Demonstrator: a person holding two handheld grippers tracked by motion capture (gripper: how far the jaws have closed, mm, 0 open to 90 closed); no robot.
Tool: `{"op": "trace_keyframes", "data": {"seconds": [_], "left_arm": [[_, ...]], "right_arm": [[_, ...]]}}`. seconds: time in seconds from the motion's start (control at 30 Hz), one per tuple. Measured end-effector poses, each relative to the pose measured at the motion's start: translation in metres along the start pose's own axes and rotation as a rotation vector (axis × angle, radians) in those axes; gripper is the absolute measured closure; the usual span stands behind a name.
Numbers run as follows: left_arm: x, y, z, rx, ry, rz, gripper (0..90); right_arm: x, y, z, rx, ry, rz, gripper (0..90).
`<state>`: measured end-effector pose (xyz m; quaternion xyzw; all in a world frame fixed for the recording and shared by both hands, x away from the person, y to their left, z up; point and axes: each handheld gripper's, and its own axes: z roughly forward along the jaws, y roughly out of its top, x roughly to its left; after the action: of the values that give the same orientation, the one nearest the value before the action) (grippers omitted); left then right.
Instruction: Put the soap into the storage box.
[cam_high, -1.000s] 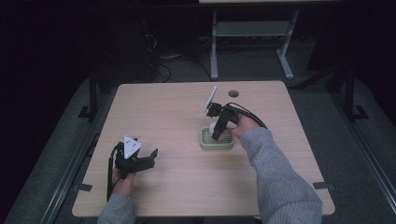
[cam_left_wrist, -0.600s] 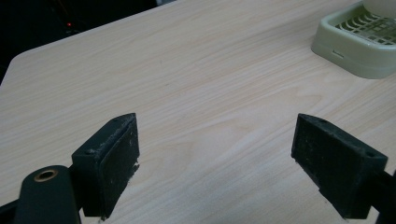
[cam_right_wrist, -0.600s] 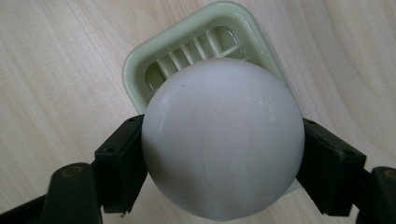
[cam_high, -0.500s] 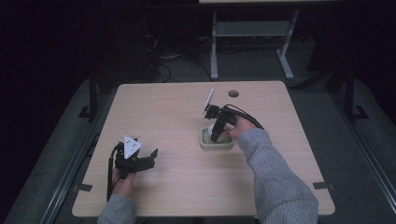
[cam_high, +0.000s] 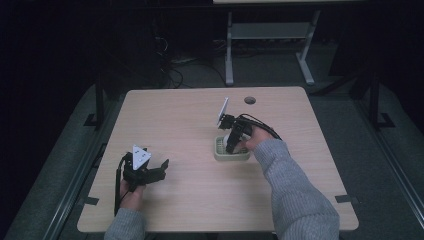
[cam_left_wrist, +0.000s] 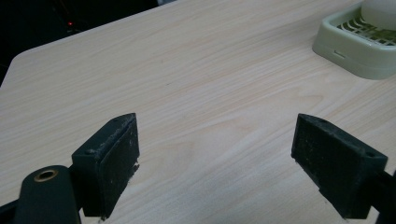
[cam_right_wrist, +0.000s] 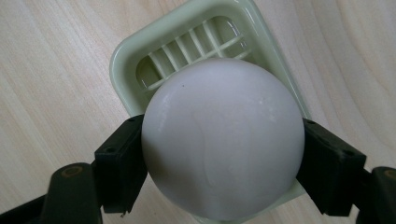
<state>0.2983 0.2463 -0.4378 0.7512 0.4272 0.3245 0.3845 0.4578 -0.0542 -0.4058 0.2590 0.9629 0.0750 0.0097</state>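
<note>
White ball (cam_right_wrist: 220, 140) clamped between both jaws of right gripper (cam_right_wrist: 222, 168), directly above pale green slatted tray (cam_right_wrist: 154, 46); whether touching its slats, impossible to tell. Tray sat right of centre on wooden table (cam_high: 180, 115), under right gripper in high view. Left gripper (cam_left_wrist: 229, 158) near table's front left corner, well apart from tray, jaws spread wide, nothing between.

White ball (cam_right_wrist: 220, 140), pale green slatted tray (cam_right_wrist: 187, 42), black fingers (cam_right_wrist: 119, 163)
</note>
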Motion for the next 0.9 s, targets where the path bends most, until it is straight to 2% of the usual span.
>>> {"op": "trace_keyframes", "data": {"seconds": [0.9], "left_arm": [[0.0002, 0.0, -0.0002, 0.001, 0.001, 0.0, 14.8]], "right_arm": [[-0.0019, 0.0003, 0.0055, 0.005, -0.006, 0.013, 23.4]]}}
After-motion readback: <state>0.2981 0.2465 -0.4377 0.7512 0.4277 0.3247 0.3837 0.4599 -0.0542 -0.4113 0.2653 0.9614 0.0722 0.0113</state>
